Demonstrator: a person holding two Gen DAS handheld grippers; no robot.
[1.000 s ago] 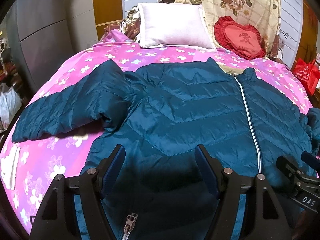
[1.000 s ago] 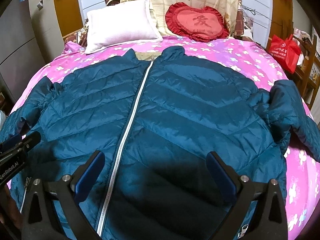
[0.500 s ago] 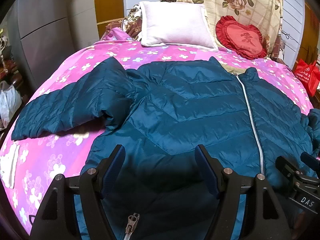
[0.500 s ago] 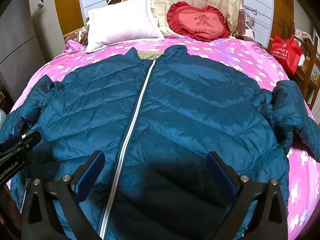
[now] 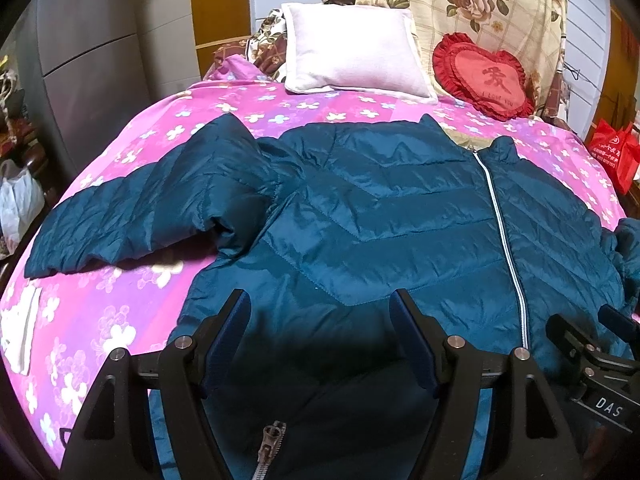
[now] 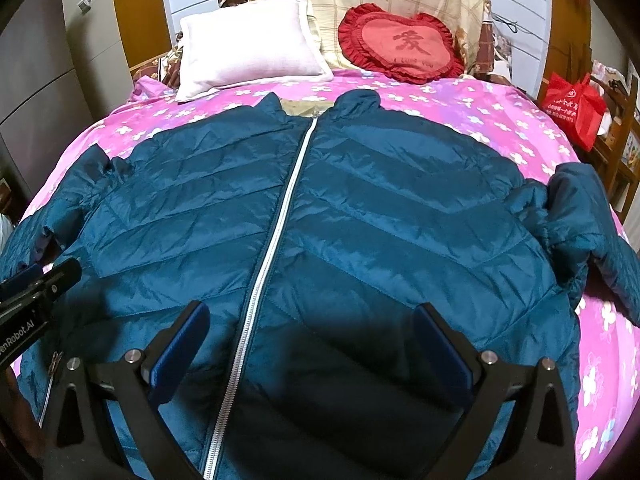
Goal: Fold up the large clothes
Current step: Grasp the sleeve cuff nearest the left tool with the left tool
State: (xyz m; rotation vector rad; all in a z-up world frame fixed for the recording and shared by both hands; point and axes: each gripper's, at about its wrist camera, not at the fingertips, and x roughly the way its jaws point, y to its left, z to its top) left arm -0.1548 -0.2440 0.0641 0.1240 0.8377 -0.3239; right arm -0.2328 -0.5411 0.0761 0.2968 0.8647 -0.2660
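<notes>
A teal quilted down jacket point(image 6: 360, 216) lies face up and zipped on a bed point(image 6: 500, 120) covered with a pink flowered sheet, collar toward the pillow point(image 6: 248, 44) and the red heart cushion point(image 6: 400, 44), hem toward the cameras. Its white zipper point(image 6: 276, 232) runs down the middle of the front. One sleeve point(image 5: 132, 216) spreads sideways across the sheet in the left wrist view; the other sleeve point(image 6: 592, 232) bunches at the far edge of the bed in the right wrist view.

The left tool point(image 5: 320, 312) and the right tool point(image 6: 312, 328) both hang over the hem area, jaws wide apart and holding nothing.

Handling, as a judgement: the jacket looks light, soft and puffy, with a smooth, shiny shell that is likely to slip between the pads and to spring back after a fold. A thin pinch of one layer may slide out; firmer holds appear to be the stitched seams, the sleeve cuffs, the hem edge and the shoulder seams. Taking a cuff and a shoulder together would let a sleeve be laid across the chest without dragging the body.
</notes>
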